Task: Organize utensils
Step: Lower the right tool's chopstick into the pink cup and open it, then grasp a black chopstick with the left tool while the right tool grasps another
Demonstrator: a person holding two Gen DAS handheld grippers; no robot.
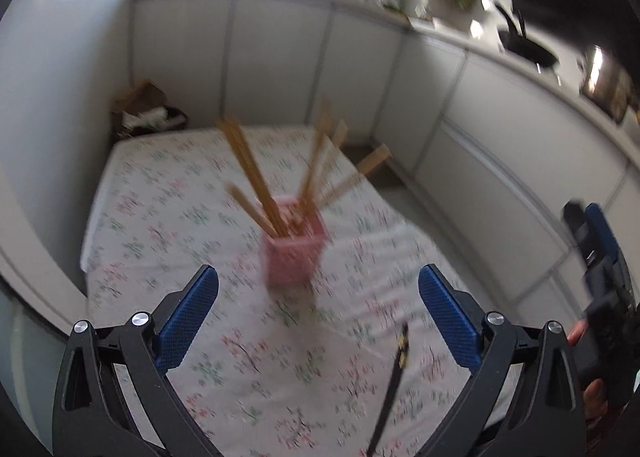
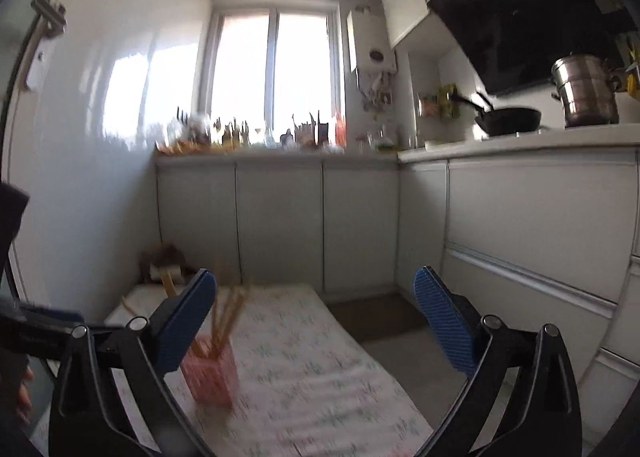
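Left gripper (image 1: 318,289): my fingers wide, empty | right gripper (image 2: 316,291): fingers wide, empty | pink holder (image 1: 294,253) mid-frame on the floral bench (image 1: 168,185), wooden chopsticks (image 1: 248,173) fanned upright inside | one dark chopstick (image 1: 394,381) lies lower right, probably next | open cloth all round; bench edge near on the right.

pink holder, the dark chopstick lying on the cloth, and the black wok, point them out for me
pink holder (image 1: 292,257), left wrist view, on its front wall
dark chopstick (image 1: 394,377), left wrist view, mid-shaft on the floral cloth
black wok (image 2: 510,119), right wrist view, on the bowl's side
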